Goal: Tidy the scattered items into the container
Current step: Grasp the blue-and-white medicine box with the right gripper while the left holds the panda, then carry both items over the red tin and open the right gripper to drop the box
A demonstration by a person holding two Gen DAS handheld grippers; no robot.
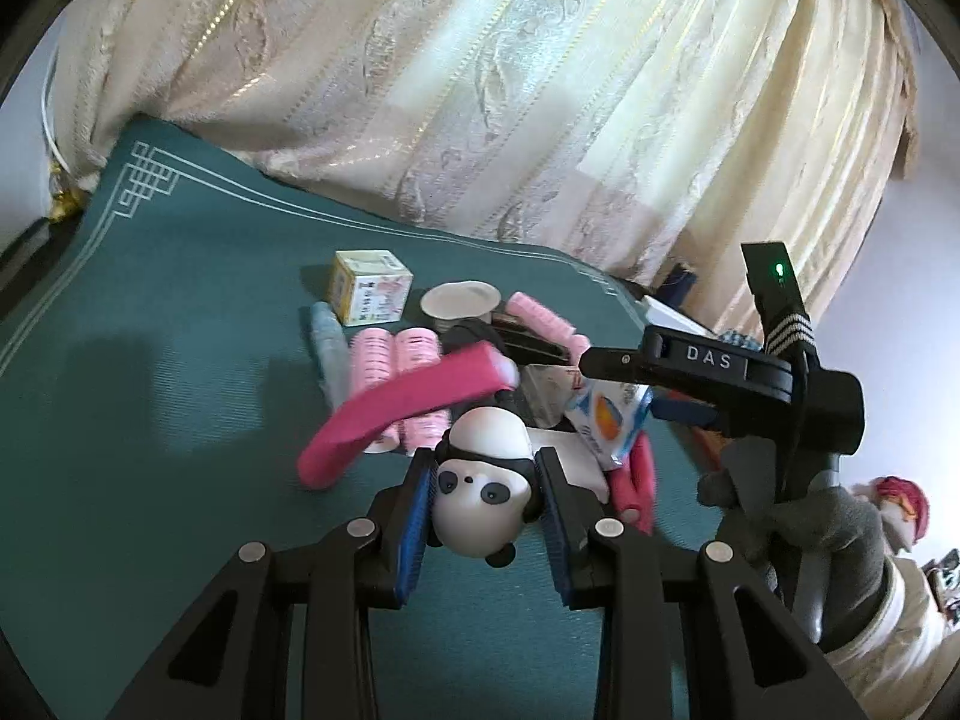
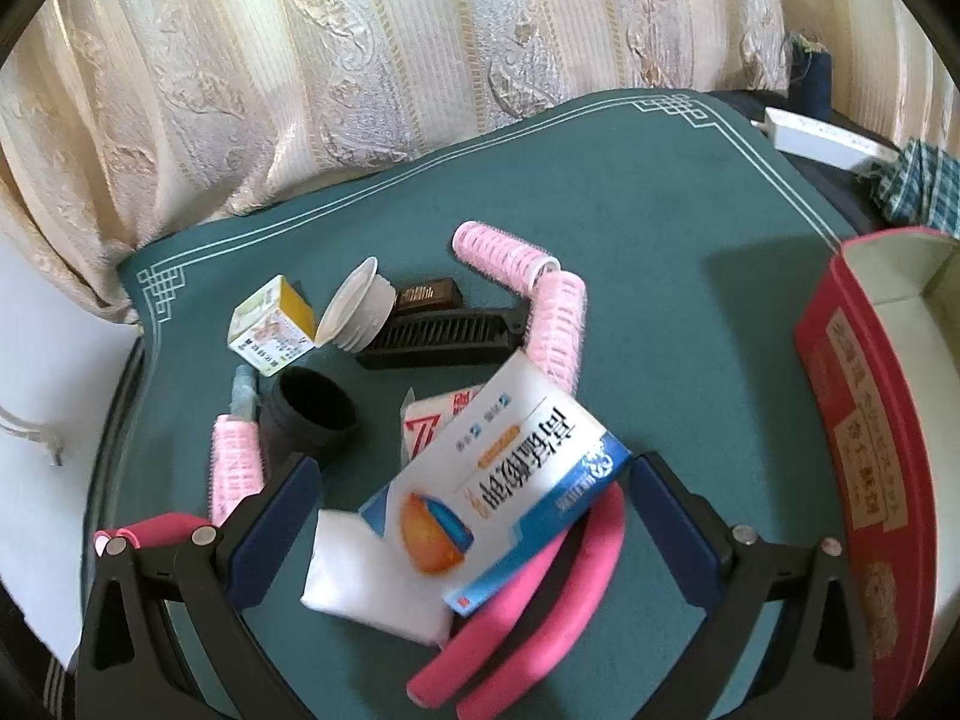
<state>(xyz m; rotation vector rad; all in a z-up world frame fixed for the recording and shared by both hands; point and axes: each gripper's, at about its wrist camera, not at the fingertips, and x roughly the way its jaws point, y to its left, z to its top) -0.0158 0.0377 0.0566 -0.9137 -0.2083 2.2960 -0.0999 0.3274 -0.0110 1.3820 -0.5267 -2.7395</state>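
Left claw (image 1: 486, 495) gripping one panda (image 1: 480, 504), four rollers (image 2: 501, 252)

I see a glossy, smooth panda (image 1: 480, 495) that looks like hard plastic, between my left gripper's (image 1: 485, 516) ribbed blue pads (image 1: 415, 525); the finger frames are matt black plastic with small shiny metal studs. The mat (image 2: 660, 228) under everything is matt teal with a fine woven-looking texture. The curtain (image 1: 480, 90) is cloth, embossed, with a slight sheen. The rollers (image 2: 501, 252) look fuzzy and ridged. The pink sticks (image 2: 540, 612) seem soft, matt foam. The medicine box (image 2: 504, 486) is glossy printed card; the red box (image 2: 864, 480) looks like card too, with a plain pale inside. The comb (image 2: 438, 342) is matt black plastic.
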